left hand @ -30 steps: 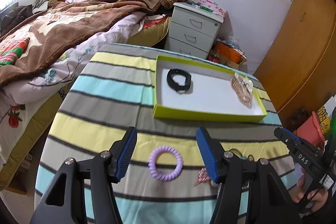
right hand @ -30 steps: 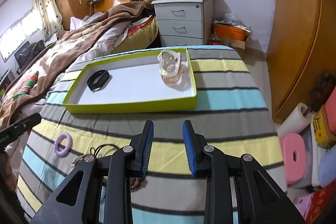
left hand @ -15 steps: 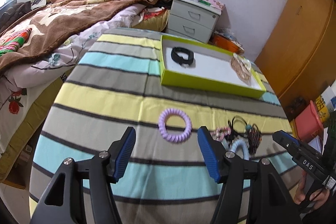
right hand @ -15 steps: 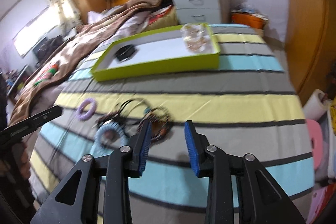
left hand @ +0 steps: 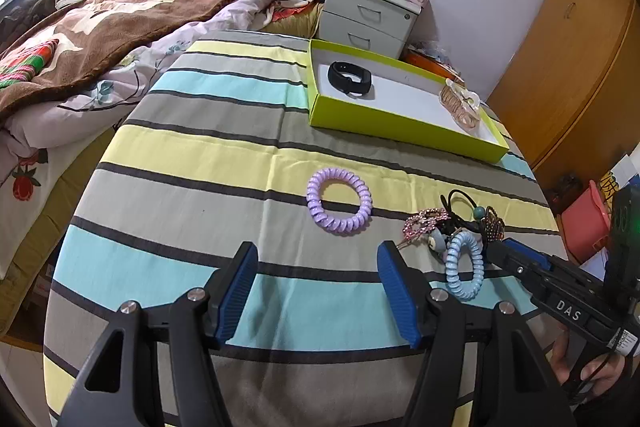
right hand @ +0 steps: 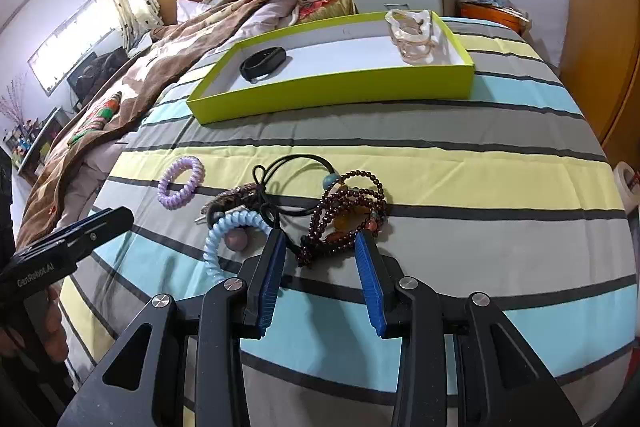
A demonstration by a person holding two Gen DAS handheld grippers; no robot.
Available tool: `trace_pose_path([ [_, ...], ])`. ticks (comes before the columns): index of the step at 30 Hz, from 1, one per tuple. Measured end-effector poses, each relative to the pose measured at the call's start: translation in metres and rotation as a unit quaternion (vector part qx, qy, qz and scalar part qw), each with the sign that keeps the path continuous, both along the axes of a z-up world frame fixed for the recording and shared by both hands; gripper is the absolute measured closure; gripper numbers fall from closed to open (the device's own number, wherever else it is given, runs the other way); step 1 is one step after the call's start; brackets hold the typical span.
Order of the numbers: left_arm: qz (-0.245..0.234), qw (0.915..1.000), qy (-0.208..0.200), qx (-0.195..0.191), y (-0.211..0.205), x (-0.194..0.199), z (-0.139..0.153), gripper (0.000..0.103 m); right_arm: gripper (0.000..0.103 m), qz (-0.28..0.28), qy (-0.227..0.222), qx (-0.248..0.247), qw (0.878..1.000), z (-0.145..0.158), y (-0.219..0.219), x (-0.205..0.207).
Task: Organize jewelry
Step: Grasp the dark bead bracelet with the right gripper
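In green tray [right hand: 332, 93]: black band [right hand: 263, 63], seemingly clear clip [right hand: 412, 33]; both claws agape, empty.

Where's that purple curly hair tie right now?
The purple hair tie lies alone on the striped cloth, between the green tray and the left claw, left of the tangled pile.

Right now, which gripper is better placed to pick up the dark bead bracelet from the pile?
The right gripper. Its open fingers already frame the dark bead bracelet. The left gripper points at bare cloth near the purple coil tie, with the pile off to its side.
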State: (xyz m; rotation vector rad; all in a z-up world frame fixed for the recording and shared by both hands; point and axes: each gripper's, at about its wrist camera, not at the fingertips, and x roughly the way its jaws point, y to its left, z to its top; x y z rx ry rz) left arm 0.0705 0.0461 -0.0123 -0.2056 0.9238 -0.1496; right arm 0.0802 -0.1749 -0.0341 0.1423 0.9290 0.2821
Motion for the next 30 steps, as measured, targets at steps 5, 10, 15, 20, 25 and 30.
trace_pose_path([
  [5, 0.001, 1.0, 0.005, 0.0, 0.001, 0.001, -0.003, 0.039, 0.066, -0.001, 0.002, -0.009, 1.0, -0.001, 0.002, 0.004],
  [10, 0.001, 1.0, 0.006, -0.002, 0.002, 0.002, -0.003, 0.038, 0.066, -0.004, -0.029, -0.012, 0.999, 0.006, 0.004, 0.001],
  [15, 0.002, 0.9999, 0.01, -0.002, 0.003, 0.004, -0.006, 0.038, 0.066, 0.007, -0.007, 0.006, 1.0, -0.002, 0.007, 0.015],
  [20, 0.001, 0.9999, 0.014, -0.002, 0.003, 0.006, -0.008, 0.038, 0.066, -0.014, 0.013, -0.026, 0.999, -0.004, 0.007, 0.021],
  [25, 0.006, 0.9999, 0.013, -0.002, 0.004, 0.008, -0.007, 0.038, 0.066, -0.012, 0.016, -0.042, 0.999, -0.005, 0.008, 0.021],
  [30, 0.002, 0.9999, 0.013, 0.0, 0.004, 0.008, -0.006, 0.038, 0.079, -0.015, 0.016, -0.087, 0.996, -0.005, 0.009, 0.016],
])
